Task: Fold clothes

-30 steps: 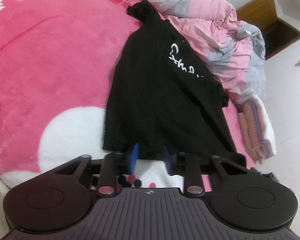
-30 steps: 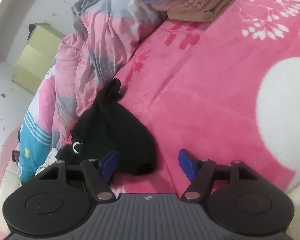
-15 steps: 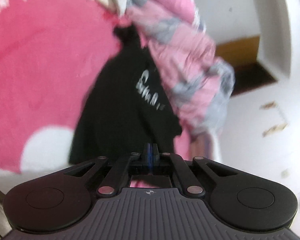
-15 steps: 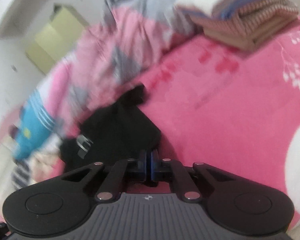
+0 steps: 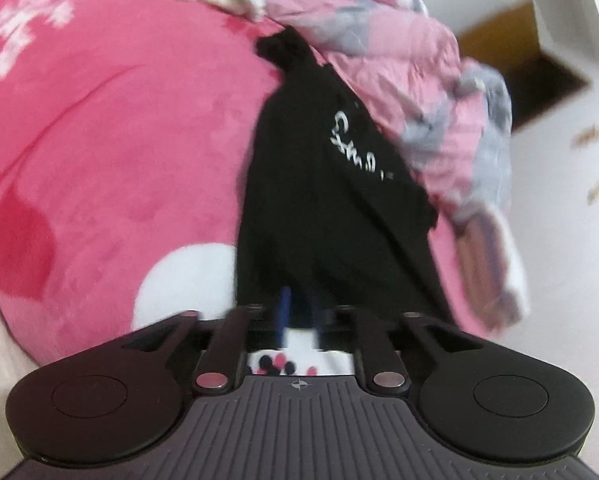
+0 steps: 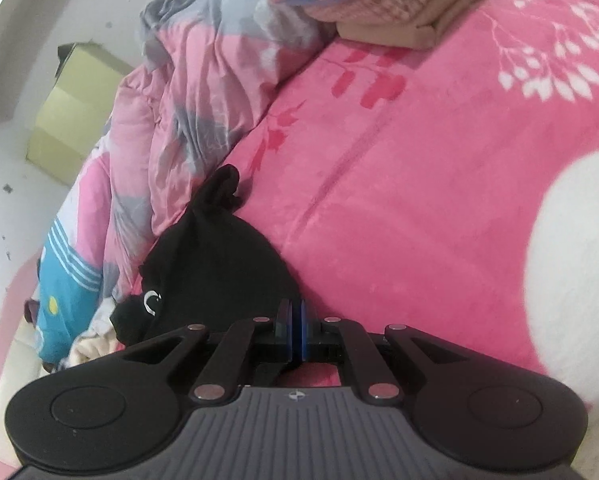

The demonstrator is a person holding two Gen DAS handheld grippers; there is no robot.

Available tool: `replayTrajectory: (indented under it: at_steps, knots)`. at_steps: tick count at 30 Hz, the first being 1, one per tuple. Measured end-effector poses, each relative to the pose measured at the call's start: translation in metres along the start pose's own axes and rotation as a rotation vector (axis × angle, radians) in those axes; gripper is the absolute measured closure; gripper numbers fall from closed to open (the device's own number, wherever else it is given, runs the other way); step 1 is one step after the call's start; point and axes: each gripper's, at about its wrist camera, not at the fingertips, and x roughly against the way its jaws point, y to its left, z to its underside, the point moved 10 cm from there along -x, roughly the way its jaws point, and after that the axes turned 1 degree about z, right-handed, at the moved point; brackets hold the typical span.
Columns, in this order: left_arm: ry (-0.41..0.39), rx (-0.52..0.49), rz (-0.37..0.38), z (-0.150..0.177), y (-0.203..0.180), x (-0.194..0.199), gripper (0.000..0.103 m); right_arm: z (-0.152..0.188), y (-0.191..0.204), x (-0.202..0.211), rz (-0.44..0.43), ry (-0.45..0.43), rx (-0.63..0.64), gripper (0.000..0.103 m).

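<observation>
Lying on pink blanket (image 5: 119,140), black shirt (image 5: 319,208); right gripper (image 6: 297,330) closed.

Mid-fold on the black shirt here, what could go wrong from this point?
1. The left gripper is opening at the hem of the black shirt; the hem may drop loose before it is placed.
2. The right gripper is shut at the shirt's edge, though whether it holds fabric is unclear; pulling may bunch the shirt.
3. The shirt lies against the crumpled quilt, which could snag it.
</observation>
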Motion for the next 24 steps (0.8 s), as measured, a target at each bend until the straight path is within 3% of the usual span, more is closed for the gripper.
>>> replayTrajectory:
  at_steps: [3, 7, 13, 16, 18, 19, 22, 24]
  knots:
    - [-0.002, -0.122, -0.074, 0.003, -0.007, -0.005, 0.045, 0.000, 0.000, -0.001, -0.008, 0.001, -0.004, 0.099]
    - [-0.001, -0.214, -0.169, 0.009, -0.005, -0.013, 0.044, 0.001, -0.001, -0.002, -0.018, 0.003, -0.008, 0.099]
    - [-0.064, -0.190, -0.161, 0.007, -0.002, -0.026, 0.045, 0.002, -0.004, -0.006, -0.025, 0.010, -0.015, 0.099]
    - [-0.101, -0.198, -0.187, 0.006, 0.000, -0.032, 0.060, 0.004, -0.004, -0.007, -0.030, 0.015, -0.011, 0.099]
    - [-0.119, -0.226, -0.216, 0.006, -0.003, -0.035, 0.089, 0.005, -0.004, -0.009, -0.034, 0.018, -0.009, 0.099]
    - [-0.123, -0.227, -0.217, 0.005, -0.006, -0.035, 0.096, 0.005, -0.001, -0.009, -0.034, 0.017, 0.002, 0.099]
    - [-0.153, -0.159, -0.164, -0.006, -0.015, -0.026, 0.099, -0.001, 0.012, -0.005, -0.057, 0.002, 0.040, 0.099]
    - [-0.182, -0.074, -0.075, -0.022, -0.025, -0.007, 0.099, -0.011, 0.026, 0.006, -0.095, -0.028, 0.061, 0.099]
